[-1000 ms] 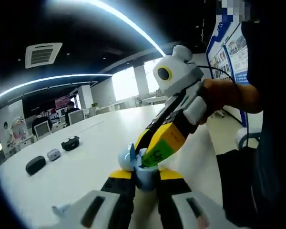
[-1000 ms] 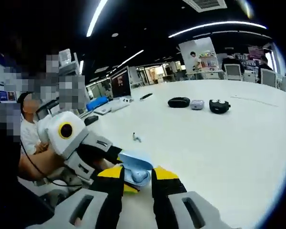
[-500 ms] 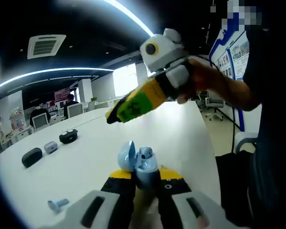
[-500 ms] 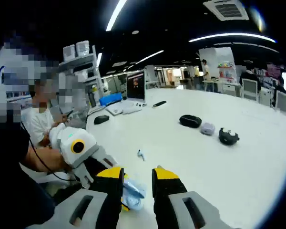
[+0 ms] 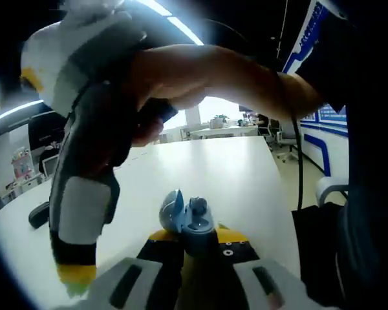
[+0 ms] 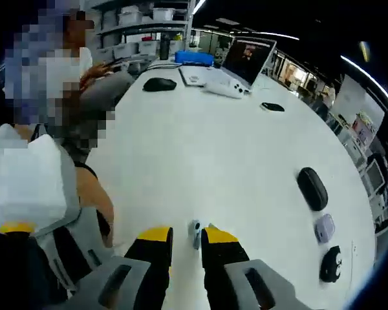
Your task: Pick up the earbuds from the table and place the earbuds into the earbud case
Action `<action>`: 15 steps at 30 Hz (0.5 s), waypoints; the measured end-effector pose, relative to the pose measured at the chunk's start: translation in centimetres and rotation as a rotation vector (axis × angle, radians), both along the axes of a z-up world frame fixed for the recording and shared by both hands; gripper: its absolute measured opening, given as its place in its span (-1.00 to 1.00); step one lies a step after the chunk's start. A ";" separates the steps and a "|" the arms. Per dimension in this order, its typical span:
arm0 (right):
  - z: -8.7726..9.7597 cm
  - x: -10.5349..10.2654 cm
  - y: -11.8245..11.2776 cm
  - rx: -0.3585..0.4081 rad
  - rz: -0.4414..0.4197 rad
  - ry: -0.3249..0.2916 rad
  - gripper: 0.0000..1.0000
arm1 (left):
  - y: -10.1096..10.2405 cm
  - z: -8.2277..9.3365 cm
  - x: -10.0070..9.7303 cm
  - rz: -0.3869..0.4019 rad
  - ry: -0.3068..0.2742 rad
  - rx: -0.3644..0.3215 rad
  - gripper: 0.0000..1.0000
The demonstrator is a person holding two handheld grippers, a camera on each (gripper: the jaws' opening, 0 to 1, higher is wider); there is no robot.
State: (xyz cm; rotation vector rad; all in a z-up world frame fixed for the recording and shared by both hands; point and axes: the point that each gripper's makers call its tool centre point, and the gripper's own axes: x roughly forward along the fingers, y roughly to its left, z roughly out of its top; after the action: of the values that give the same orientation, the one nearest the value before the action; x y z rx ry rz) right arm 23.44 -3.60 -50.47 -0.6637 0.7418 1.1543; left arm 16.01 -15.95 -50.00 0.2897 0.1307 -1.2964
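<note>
Left hand-held gripper (image 5: 195,240) clamps open pale-blue earbud case (image 5: 187,219); right hand-held gripper (image 6: 186,240) parted, straddling white earbud (image 6: 195,233).

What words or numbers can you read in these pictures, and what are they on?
None can be read.
Blue board on the wall: print too blurred to read.
Laptop screen: shapes too small to read.
Poster at the far side of the table: too blurred to read.

the right claw (image 5: 74,284) blurs across the left gripper view, hiding most of the table (image 5: 233,174).
</note>
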 end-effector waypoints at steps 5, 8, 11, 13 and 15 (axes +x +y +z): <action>-0.7 1.0 -0.1 -0.050 0.001 -0.011 -0.69 | 0.0 -0.1 0.0 -0.001 0.003 -0.001 -0.63; -1.0 1.1 0.0 -0.056 0.000 -0.004 -0.72 | 0.0 -0.1 -0.1 -0.001 0.005 -0.002 -0.63; -1.2 1.2 0.1 -0.054 0.005 0.001 -0.77 | -0.1 -0.1 -0.1 -0.001 0.004 -0.001 -0.63; -1.3 1.1 0.0 -0.060 -0.002 0.006 -0.78 | -0.1 -0.1 -0.1 0.000 0.004 -0.001 -0.63; -1.2 1.1 -0.1 -0.064 0.000 0.004 -0.78 | -0.1 -0.1 -0.1 0.000 0.004 -0.002 -0.63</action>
State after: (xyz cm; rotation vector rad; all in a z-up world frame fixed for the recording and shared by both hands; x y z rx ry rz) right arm 24.57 -3.71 -51.67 -0.7146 0.7845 1.1357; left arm 15.88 -16.01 -50.12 0.2858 0.1331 -1.2973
